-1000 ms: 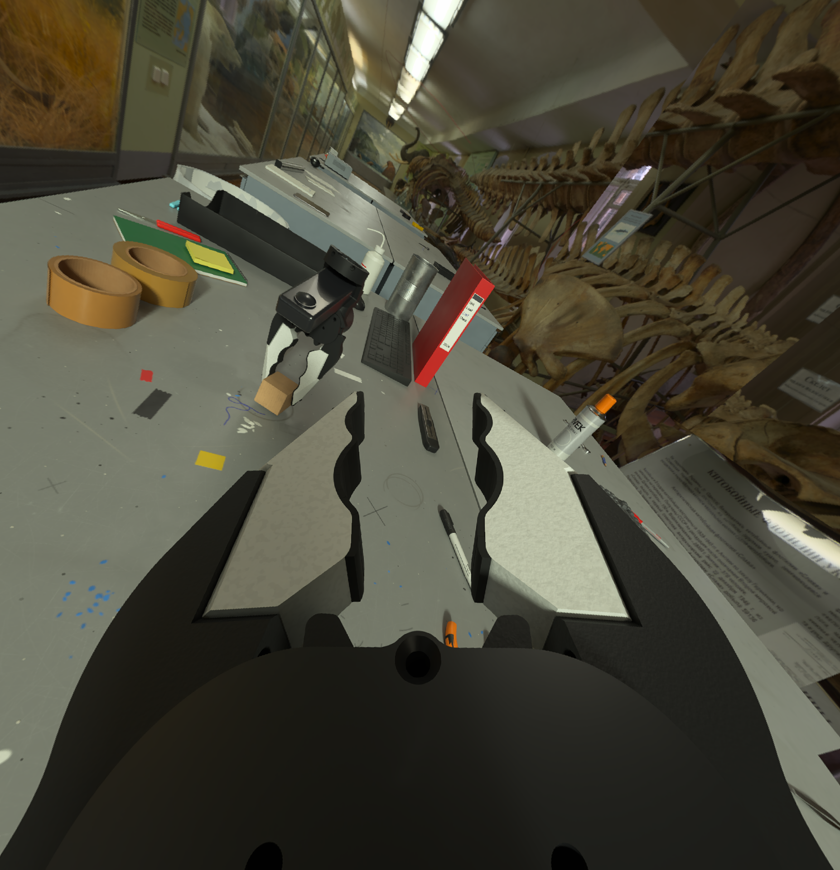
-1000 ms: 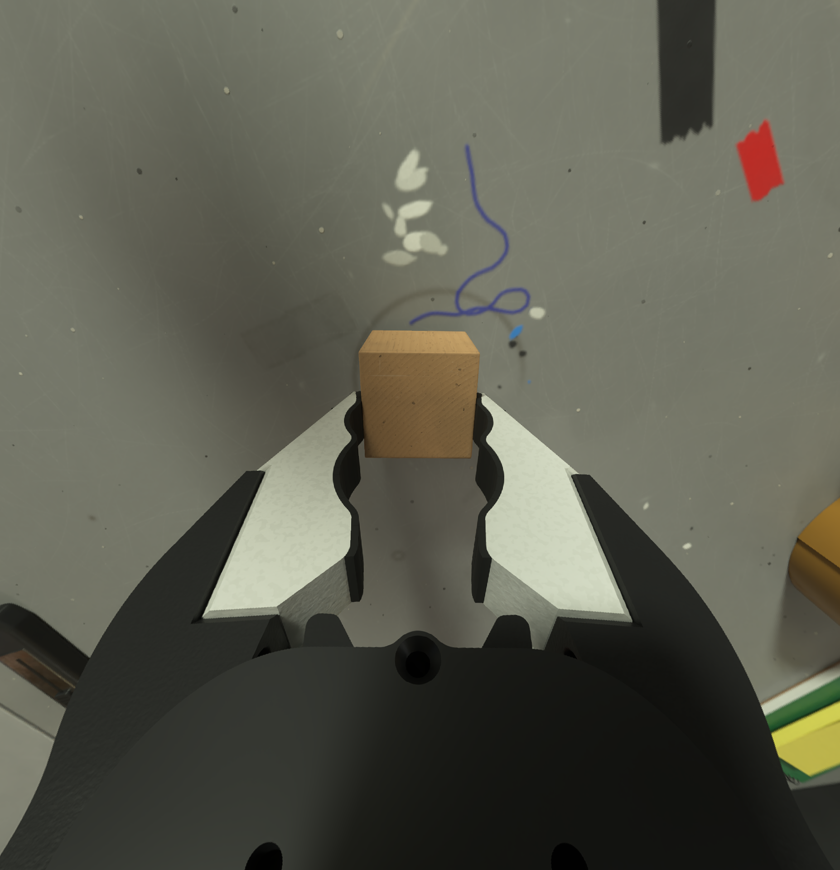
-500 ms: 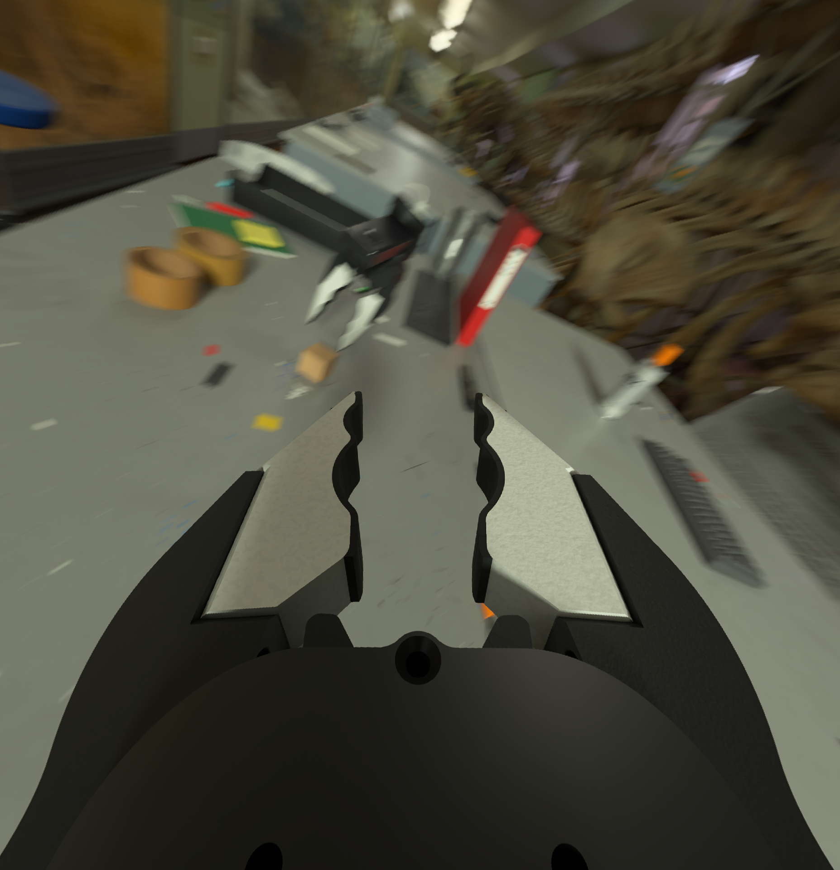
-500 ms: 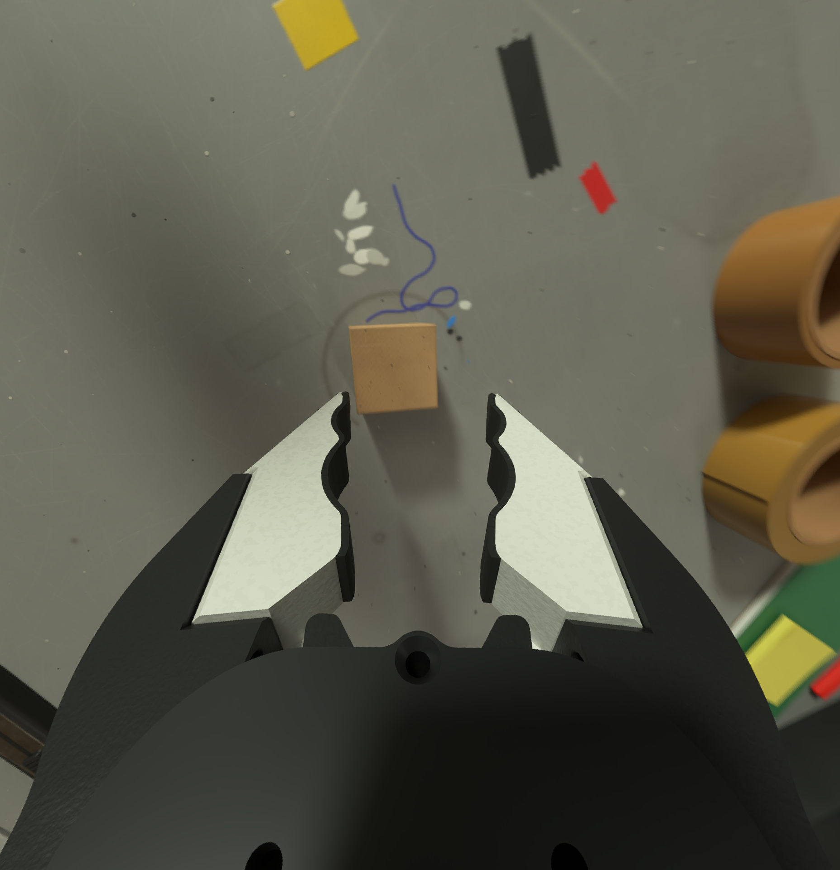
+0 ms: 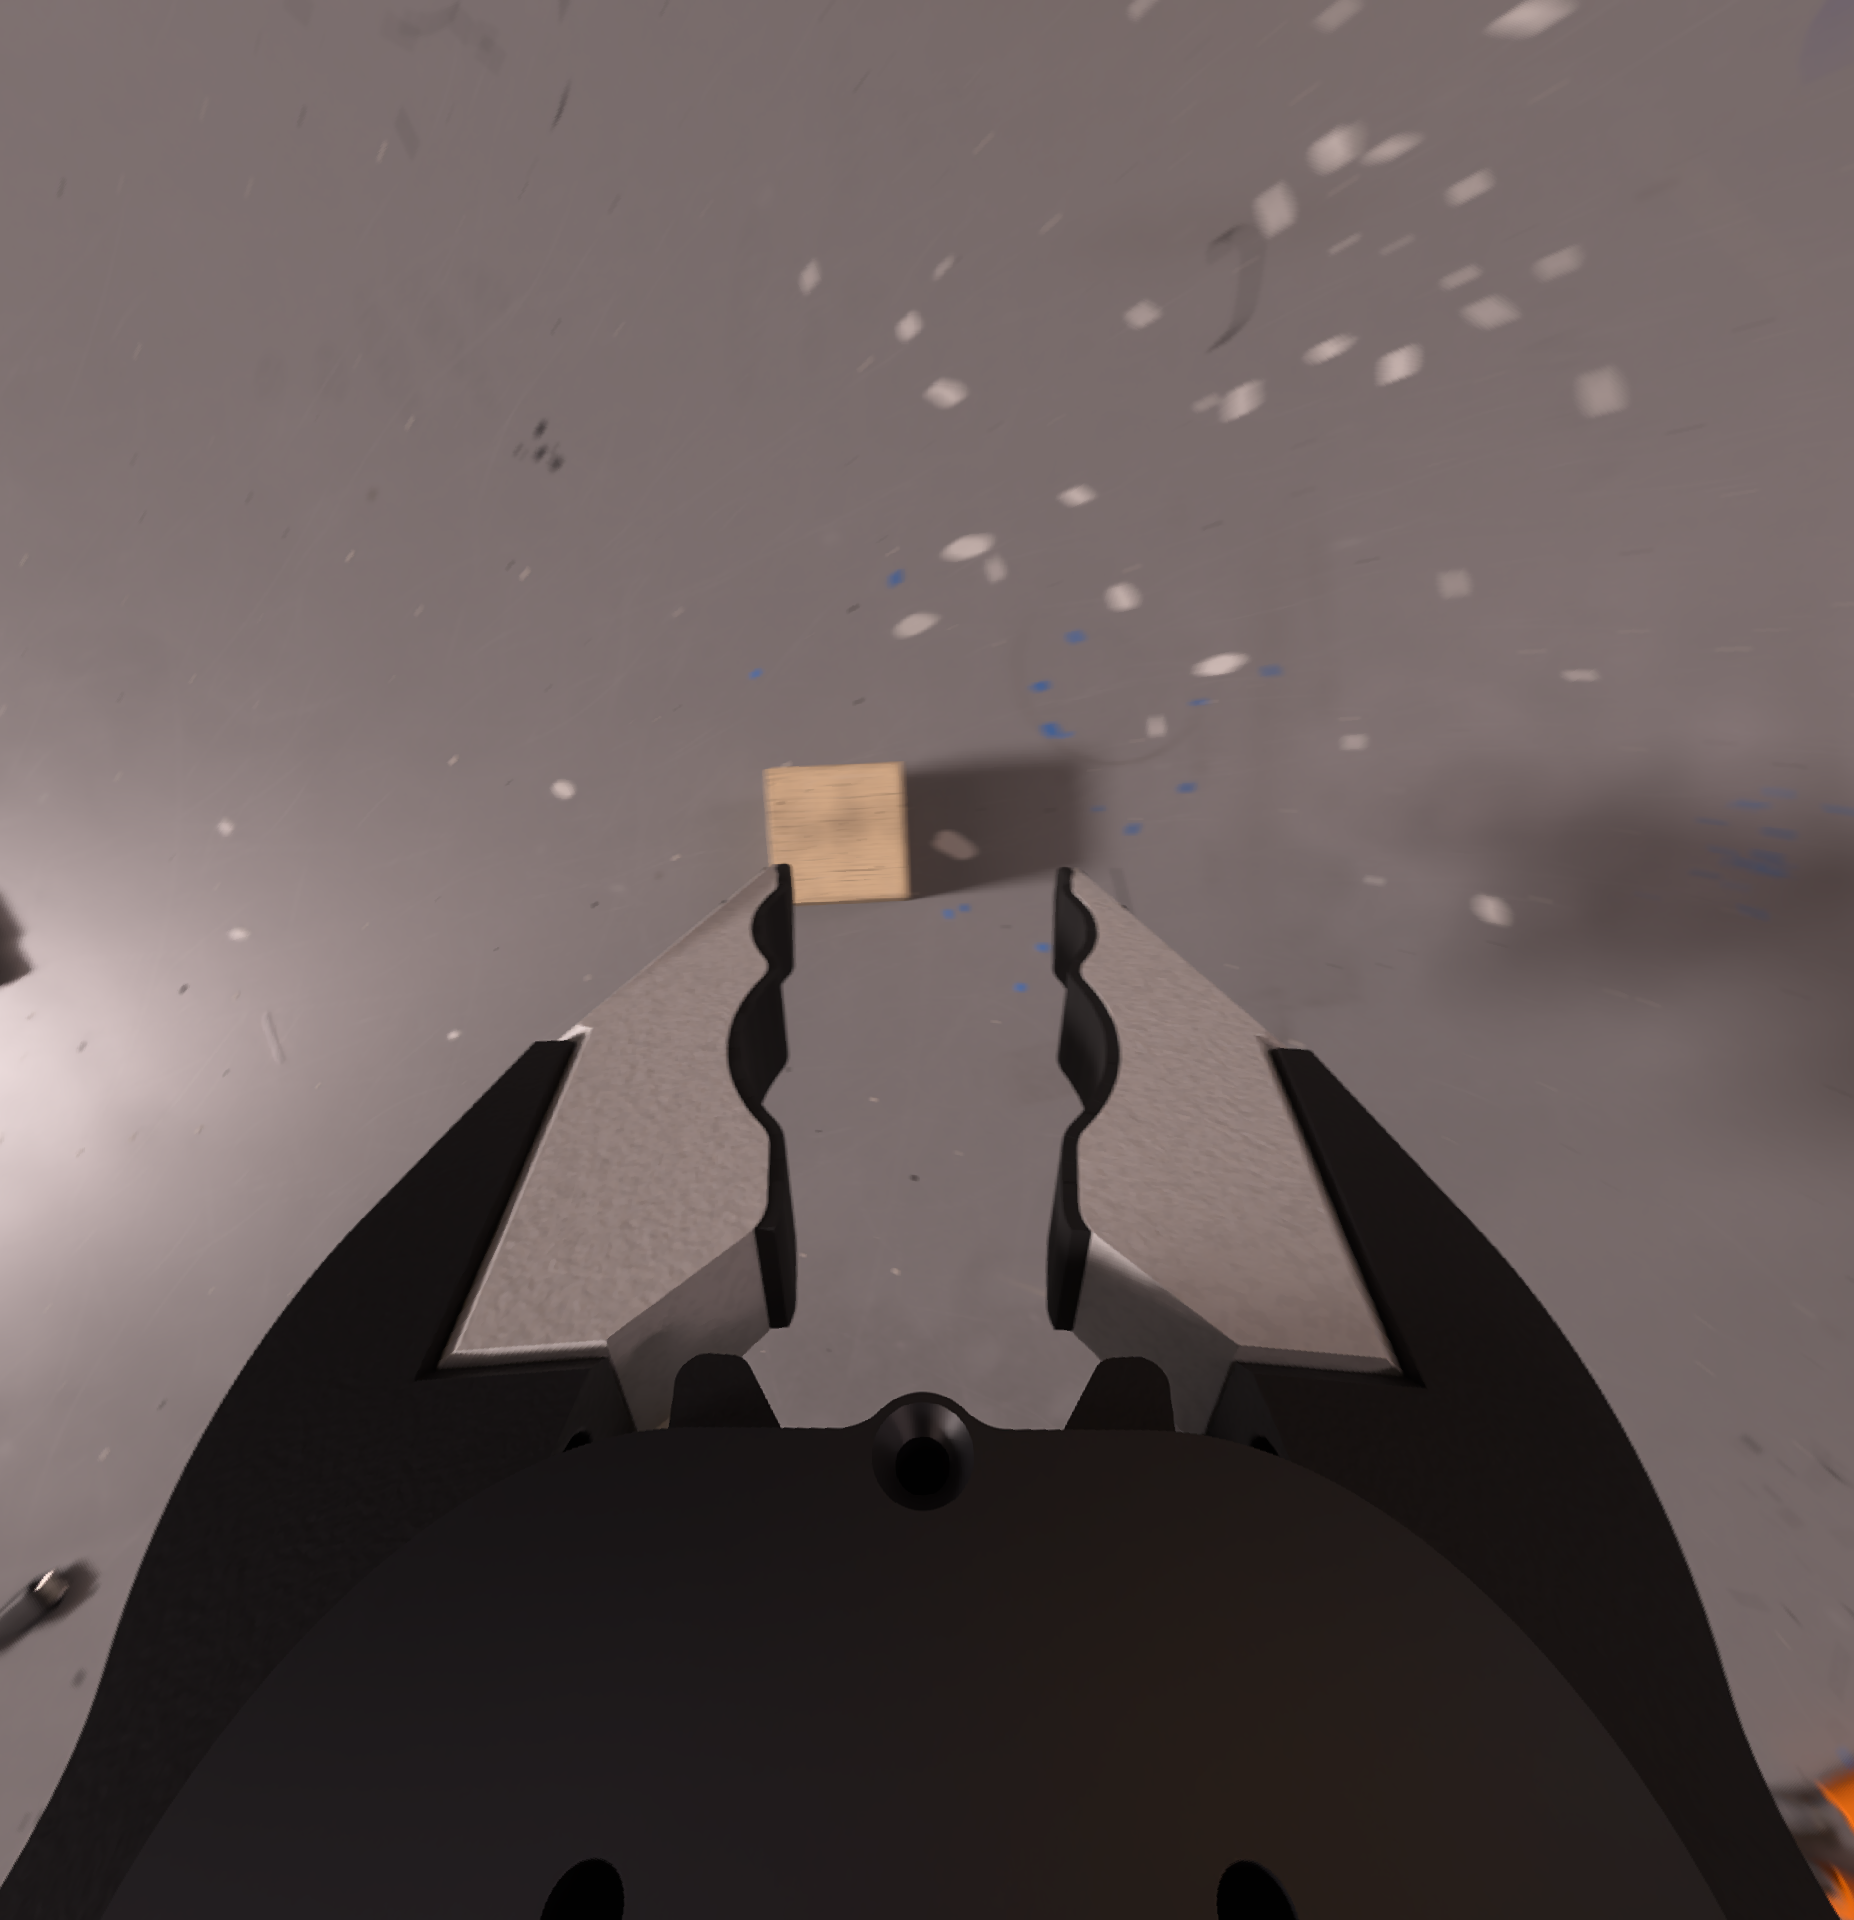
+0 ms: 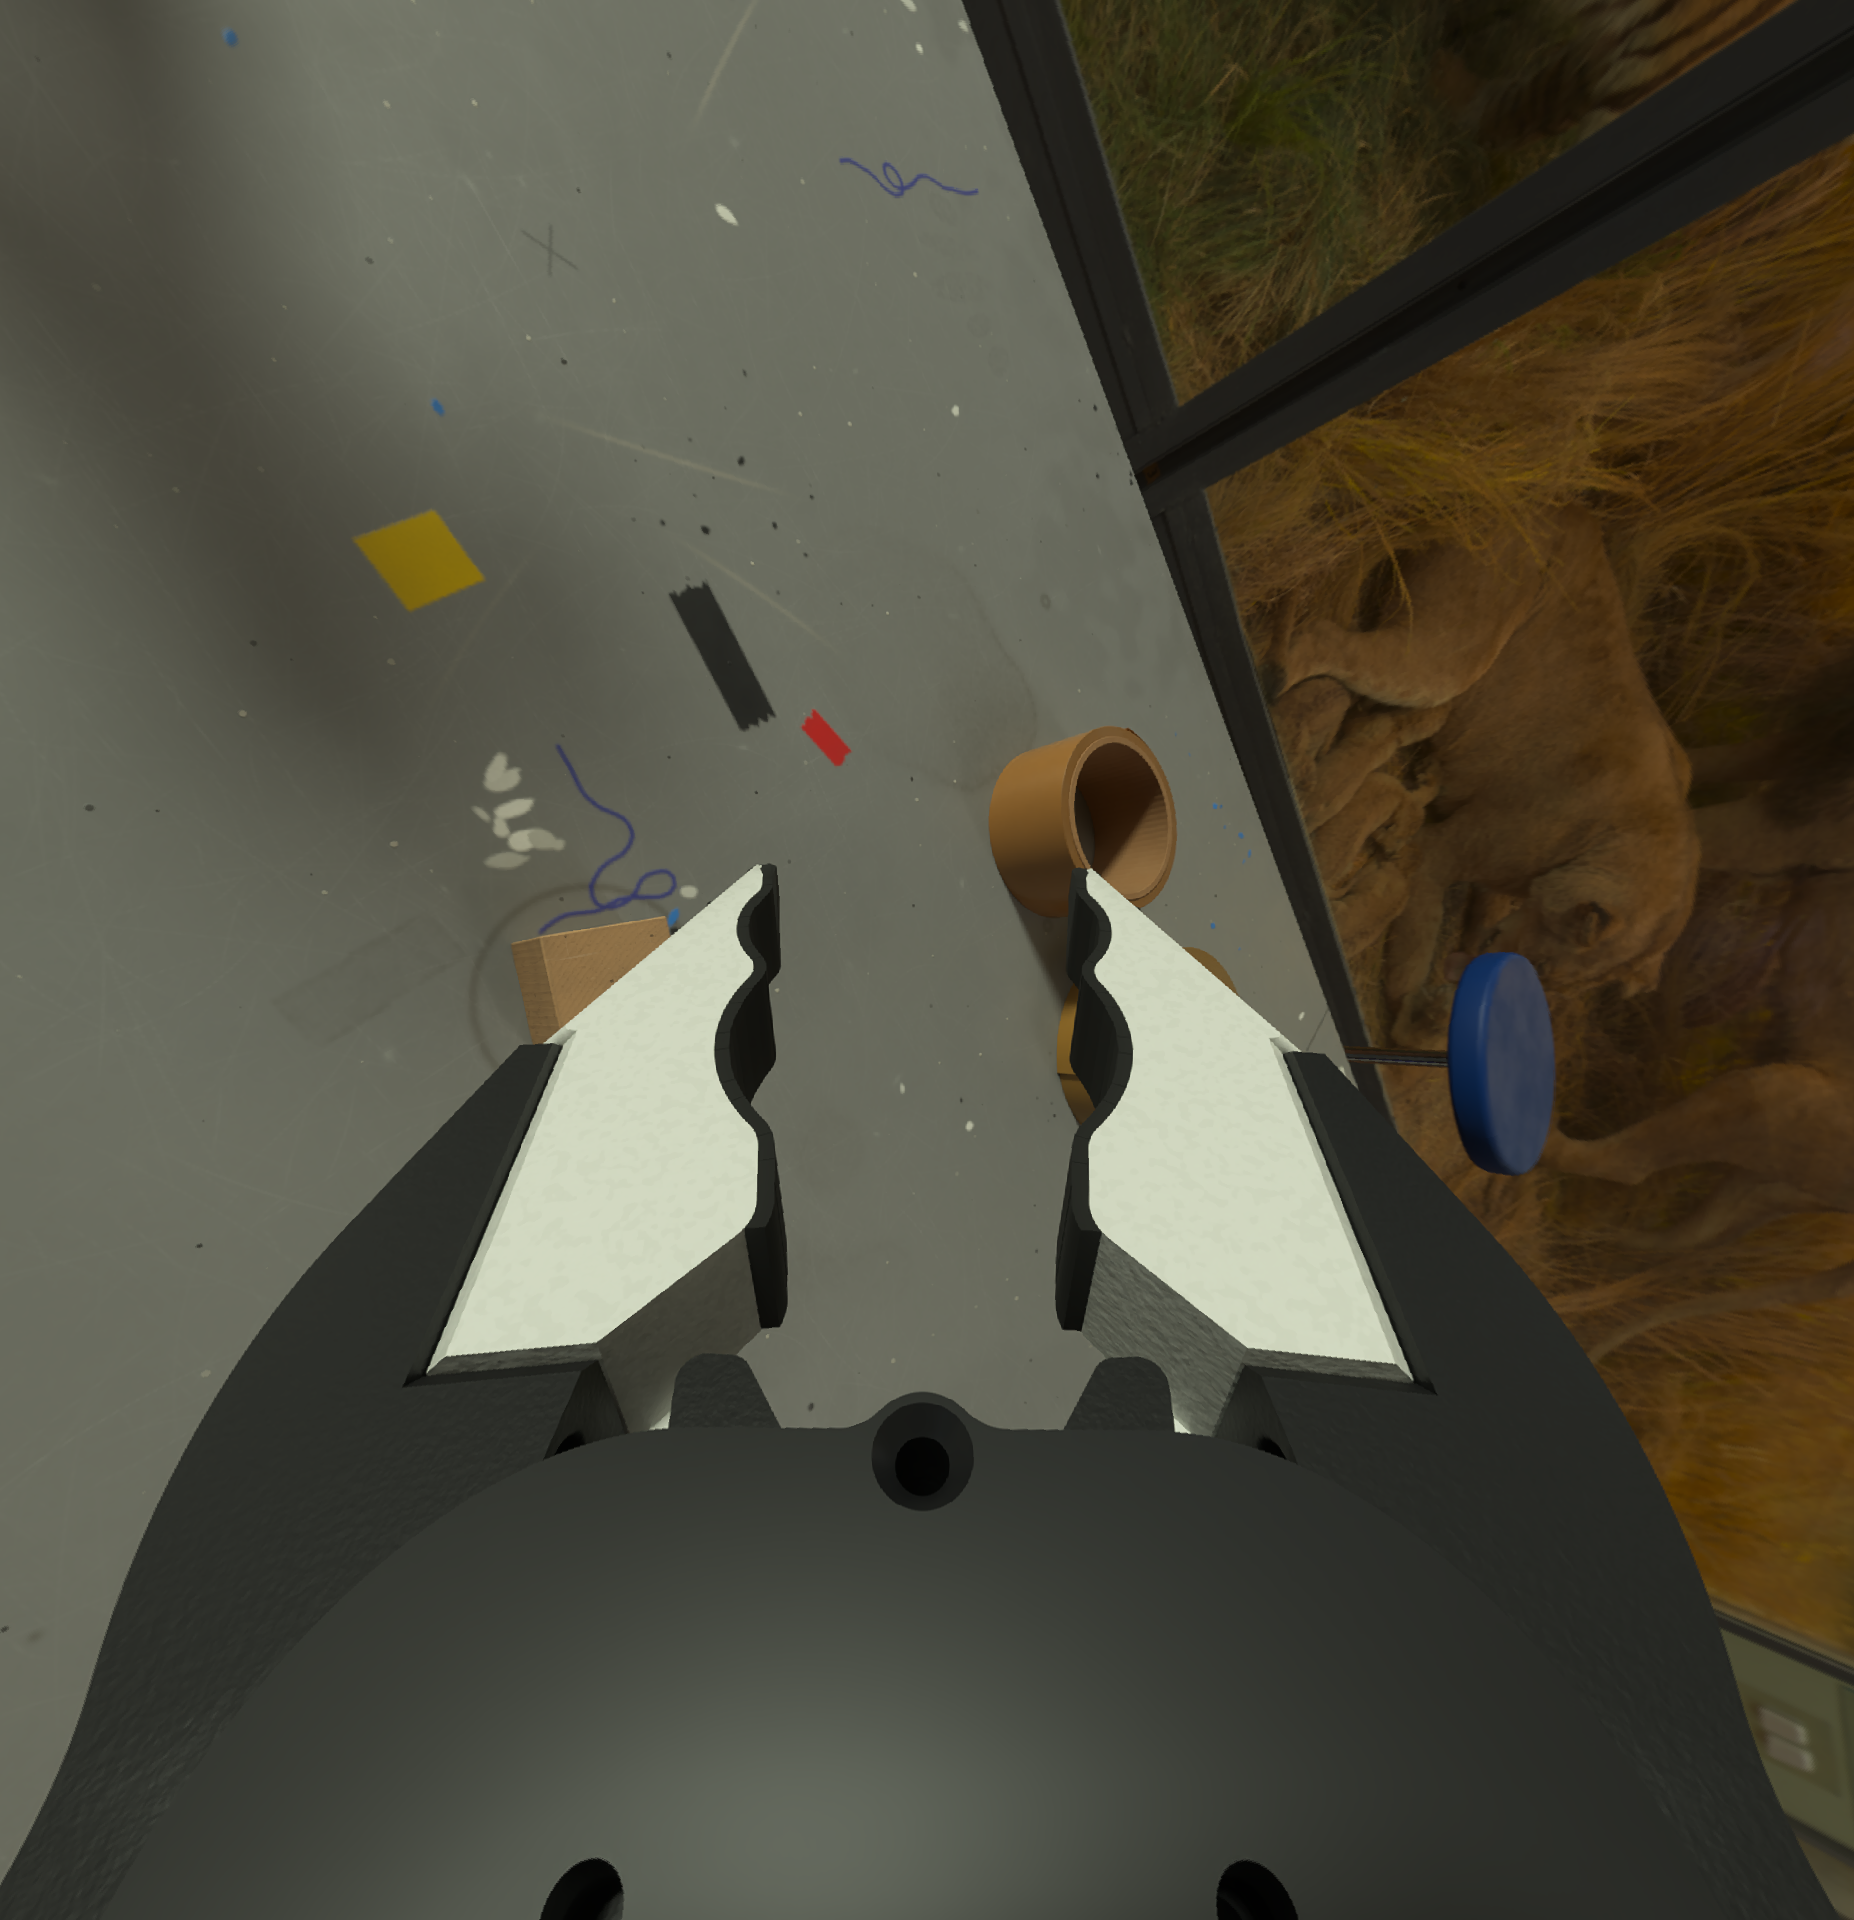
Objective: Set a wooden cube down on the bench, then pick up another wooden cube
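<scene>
One wooden cube (image 6: 580, 971) sits on the bench (image 6: 227, 1039), at ten o'clock off your right gripper (image 6: 921, 883), whose jaws are apart and empty. You're on the pickup: your left gripper (image 5: 918, 883), also apart, needs the pale cube (image 5: 836, 831) at eleven o'clock centred.

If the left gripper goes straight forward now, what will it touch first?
Probably the wooden cube. It lies just ahead of the open left gripper, though nearer its left fingertip than centred, so that finger may hit it first.
</scene>
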